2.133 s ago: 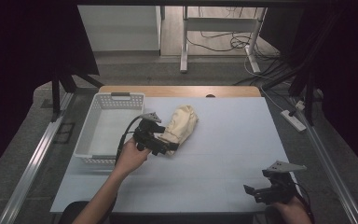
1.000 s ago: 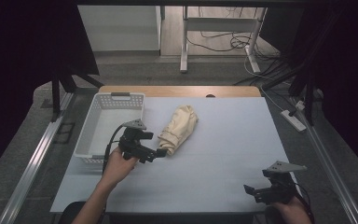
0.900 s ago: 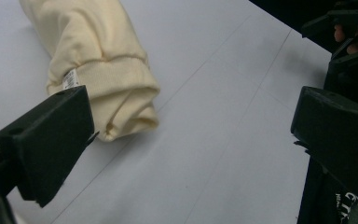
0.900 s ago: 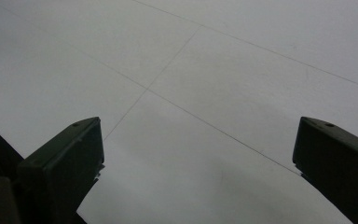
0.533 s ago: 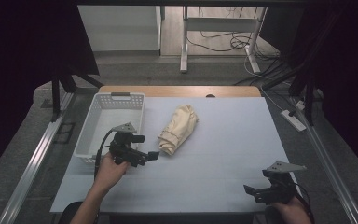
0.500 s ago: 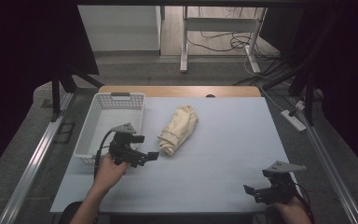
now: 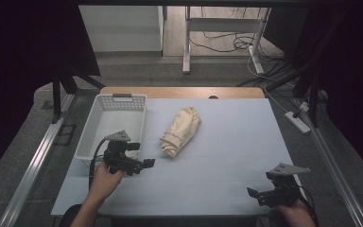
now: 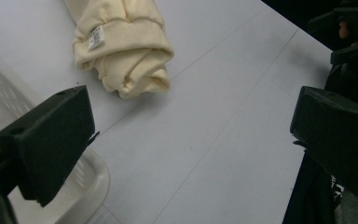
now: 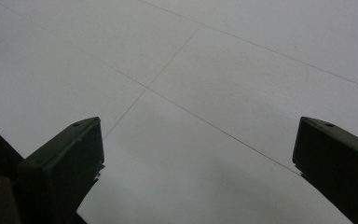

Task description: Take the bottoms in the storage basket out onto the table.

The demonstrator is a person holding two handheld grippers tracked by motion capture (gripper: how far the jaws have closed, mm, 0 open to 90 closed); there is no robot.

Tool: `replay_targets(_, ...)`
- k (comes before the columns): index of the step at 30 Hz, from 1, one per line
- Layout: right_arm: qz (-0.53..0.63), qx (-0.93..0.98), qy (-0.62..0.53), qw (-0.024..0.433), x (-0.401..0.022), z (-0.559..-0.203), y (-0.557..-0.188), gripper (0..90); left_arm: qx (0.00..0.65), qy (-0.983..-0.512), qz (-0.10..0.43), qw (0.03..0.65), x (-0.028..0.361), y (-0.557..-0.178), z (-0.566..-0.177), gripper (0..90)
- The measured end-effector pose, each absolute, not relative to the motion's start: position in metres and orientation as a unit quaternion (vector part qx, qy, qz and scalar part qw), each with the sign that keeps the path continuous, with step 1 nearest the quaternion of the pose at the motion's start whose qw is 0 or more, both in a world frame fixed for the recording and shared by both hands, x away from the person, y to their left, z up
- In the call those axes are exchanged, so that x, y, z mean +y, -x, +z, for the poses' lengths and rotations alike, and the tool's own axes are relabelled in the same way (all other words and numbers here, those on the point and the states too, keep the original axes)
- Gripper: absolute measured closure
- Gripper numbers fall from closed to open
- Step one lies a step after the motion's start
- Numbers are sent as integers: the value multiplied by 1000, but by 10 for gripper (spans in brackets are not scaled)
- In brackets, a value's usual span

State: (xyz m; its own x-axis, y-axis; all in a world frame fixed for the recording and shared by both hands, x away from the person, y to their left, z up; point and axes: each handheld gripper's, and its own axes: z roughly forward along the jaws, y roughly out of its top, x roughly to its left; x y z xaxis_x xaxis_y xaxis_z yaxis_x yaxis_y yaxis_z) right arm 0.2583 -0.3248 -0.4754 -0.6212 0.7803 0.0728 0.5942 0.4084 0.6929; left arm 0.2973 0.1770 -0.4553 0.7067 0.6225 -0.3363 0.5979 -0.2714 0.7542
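A rolled cream garment (image 7: 181, 130) lies on the pale table (image 7: 217, 142), just right of a white plastic basket (image 7: 96, 135). In the left gripper view the same cream garment (image 8: 121, 46) rests ahead, its small label facing up, and the basket's rim (image 8: 86, 184) curves under the left jaw. My left gripper (image 7: 142, 163) hovers by the basket's near right corner, open, nothing between its jaws; its gap (image 8: 191, 135) frames bare table. My right gripper (image 7: 254, 194) sits at the table's near right corner, open and empty, over bare table (image 9: 196, 154).
The basket looks empty, with a handle slot (image 7: 122, 95) at its far end. A wooden strip (image 7: 179, 91) edges the table's far side. Metal rails (image 7: 33, 161) flank the left. A power strip (image 7: 298, 121) and cables lie on the floor to the right.
My left gripper has pulled back from the garment toward the near left, ending beside the basket's near corner. The garment stays put. The right gripper has not moved.
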Motion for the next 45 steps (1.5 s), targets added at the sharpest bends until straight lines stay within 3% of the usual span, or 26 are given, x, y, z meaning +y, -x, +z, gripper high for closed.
replay_targets(45, 351, 827, -419, 132, -325, -476, -259, 24, 442, -776, 52, 448, 233, -233, -483, 0)
